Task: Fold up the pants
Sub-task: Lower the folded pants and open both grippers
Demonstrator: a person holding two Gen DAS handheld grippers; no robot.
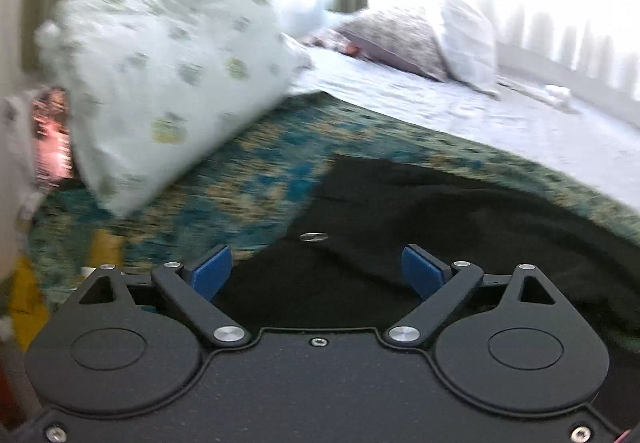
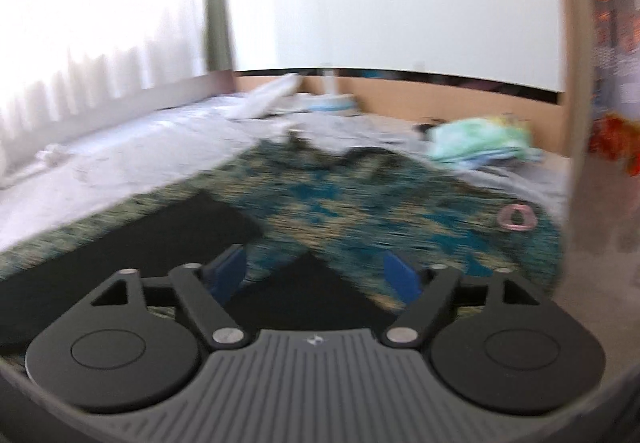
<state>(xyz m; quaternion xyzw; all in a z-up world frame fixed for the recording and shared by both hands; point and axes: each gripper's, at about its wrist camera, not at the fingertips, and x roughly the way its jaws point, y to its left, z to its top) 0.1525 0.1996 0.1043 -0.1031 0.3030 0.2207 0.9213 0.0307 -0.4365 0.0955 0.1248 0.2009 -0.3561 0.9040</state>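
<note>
Both grippers, left [image 1: 316, 269] and right [image 2: 316, 275], hover with jaws spread over soft, limp black pants [image 1: 420, 211], best pinched at the waistband edge ahead.

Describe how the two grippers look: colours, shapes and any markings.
The left gripper has a smooth black body, two round black discs, silver screws and blue pads. The right gripper matches it, but its centre plate is ribbed grey with a small logo. No cables show.

No legible text or labels.
</note>
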